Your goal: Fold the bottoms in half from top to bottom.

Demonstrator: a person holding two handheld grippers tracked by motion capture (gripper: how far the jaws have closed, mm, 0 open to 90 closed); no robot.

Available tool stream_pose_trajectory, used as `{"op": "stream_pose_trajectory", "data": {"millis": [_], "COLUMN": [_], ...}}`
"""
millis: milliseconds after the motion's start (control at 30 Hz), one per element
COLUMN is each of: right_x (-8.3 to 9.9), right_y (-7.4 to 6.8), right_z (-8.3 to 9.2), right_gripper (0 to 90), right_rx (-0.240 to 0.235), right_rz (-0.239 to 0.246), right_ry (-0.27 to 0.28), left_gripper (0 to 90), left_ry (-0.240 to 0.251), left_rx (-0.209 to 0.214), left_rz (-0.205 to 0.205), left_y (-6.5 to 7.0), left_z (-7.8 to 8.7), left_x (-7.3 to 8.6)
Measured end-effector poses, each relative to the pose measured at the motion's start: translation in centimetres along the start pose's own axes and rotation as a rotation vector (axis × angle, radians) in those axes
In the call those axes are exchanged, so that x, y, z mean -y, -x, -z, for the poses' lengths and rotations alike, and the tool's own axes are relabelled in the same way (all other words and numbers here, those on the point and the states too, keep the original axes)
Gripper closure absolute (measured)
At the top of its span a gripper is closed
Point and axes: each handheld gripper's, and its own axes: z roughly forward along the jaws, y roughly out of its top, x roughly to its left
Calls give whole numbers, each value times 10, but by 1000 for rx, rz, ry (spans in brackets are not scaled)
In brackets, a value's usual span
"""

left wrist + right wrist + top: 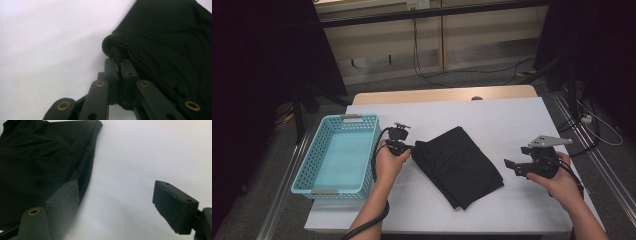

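A folded black cloth lies in the middle of the white table top. My left gripper is at the cloth's left corner and is shut on a pinched fold of the black cloth, its jaws pressed together around the fabric edge. My right gripper hovers just right of the cloth, held in the person's right hand. In the right gripper view its jaws stand wide apart over bare table, with the cloth to the left of its fingers and nothing between them.
A light blue perforated basket stands at the table's left edge, next to the left hand. Cables trail across the floor behind the table, and dark stands flank both sides.
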Motion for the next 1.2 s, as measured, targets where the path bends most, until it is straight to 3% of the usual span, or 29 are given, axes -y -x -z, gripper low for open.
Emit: {"op": "stream_pose_trajectory", "data": {"millis": [200, 367, 500, 600, 733, 933, 1100, 1200], "right_x": [1, 2, 1, 0, -2, -5, -5, -4], "right_y": [-5, -19, -32, -43, -54, -63, -66, -65], "right_z": [-4, -15, -23, -30, -39, -51, -59, -62], "right_gripper": [202, 203, 214, 225, 235, 236, 264, 333], "right_rx": [-1, -15, -47, -68, -63, -55, -41, -57], "right_rz": [7, 20, 26, 33, 35, -5, -20, -33], "right_ry": [-6, -28, -39, -43, -48, -58, -78, -101], "left_gripper": [855, 856, 830, 598, 401, 250, 213, 199], "left_ry": [7, 15, 25, 32, 63, 79, 84, 94], "left_rx": [-16, -43, -52, -103, -118, -114, -118, -121], "left_rz": [9, 32, 18, 12, 26, -8, -28, -25], "left_y": [-7, -14, -13, -13, -16, -10, -5, -5], "left_z": [-9, -15, -17, -14, -6, 2, 4, 5], "left_x": [-17, -25, -24, -20, -11, 2, 12, 18]}}
